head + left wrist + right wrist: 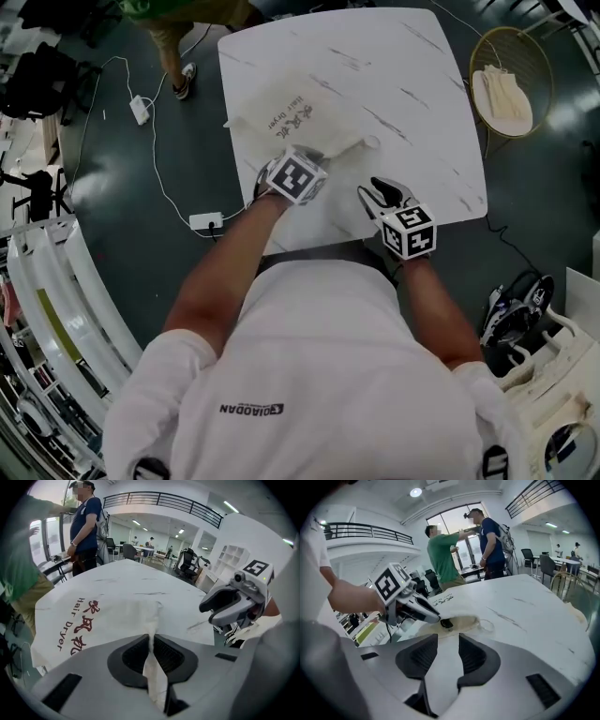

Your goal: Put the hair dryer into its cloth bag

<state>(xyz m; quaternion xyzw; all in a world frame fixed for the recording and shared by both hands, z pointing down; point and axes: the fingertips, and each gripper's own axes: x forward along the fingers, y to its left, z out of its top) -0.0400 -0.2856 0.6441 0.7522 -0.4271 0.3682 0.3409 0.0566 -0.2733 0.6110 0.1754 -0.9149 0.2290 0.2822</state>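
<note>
A cream cloth bag printed "Hair Dryer" in red lies on the white marble table. My left gripper sits at the bag's near edge, shut on a pinched fold of the bag's rim. In the left gripper view the bag spreads out ahead of the jaws. My right gripper hovers over the table's near edge, right of the bag, open with nothing between its jaws. In the right gripper view the bag's mouth gapes beside the left gripper, and a drawstring loop trails out. No hair dryer shows in any view.
A round gold-rimmed stand holding folded cloth is right of the table. A power strip and white cables lie on the dark floor at left. Two people stand beyond the table's far side. White racks and bags flank me.
</note>
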